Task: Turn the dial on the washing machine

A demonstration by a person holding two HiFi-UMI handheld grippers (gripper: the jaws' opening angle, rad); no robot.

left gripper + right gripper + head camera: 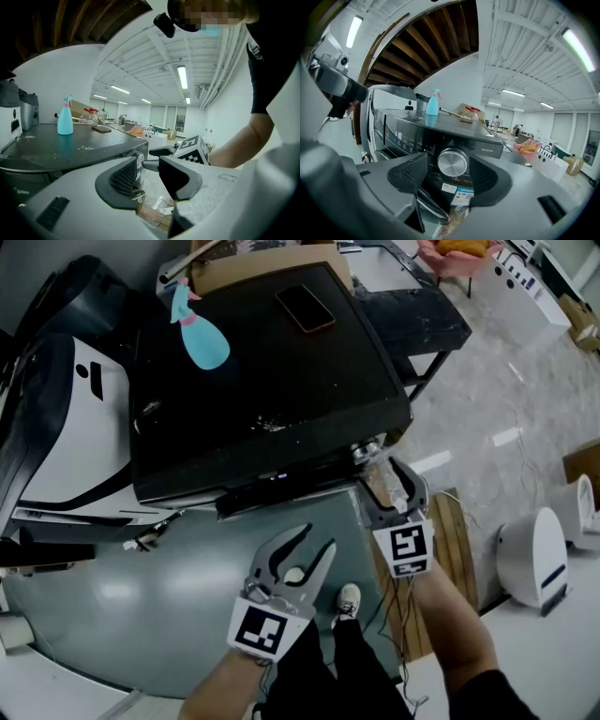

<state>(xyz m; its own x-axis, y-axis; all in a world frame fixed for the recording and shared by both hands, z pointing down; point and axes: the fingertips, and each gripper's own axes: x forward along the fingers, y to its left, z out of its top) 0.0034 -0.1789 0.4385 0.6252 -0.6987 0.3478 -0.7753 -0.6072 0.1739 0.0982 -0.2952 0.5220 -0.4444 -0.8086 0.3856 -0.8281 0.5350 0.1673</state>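
The washing machine (272, 381) has a dark top and a control strip along its front edge. Its silver dial (367, 452) sits at the front right corner. My right gripper (382, 470) is right in front of it. In the right gripper view the dial (452, 163) shows between the two dark pads (410, 174), with a gap on each side, so my right gripper (449, 177) is open. My left gripper (317, 538) hangs lower and to the left, open with nothing between its jaws. From the left gripper view (150, 176) I see the machine's corner and the right gripper's marker cube (191, 149).
A blue spray bottle (199, 329) and a phone (306, 307) lie on the machine's top, with a cardboard box (272, 263) behind. A large grey rounded panel (141, 615) spreads below the front edge. A wooden board (455, 559) and a white device (536, 554) stand on the floor at right.
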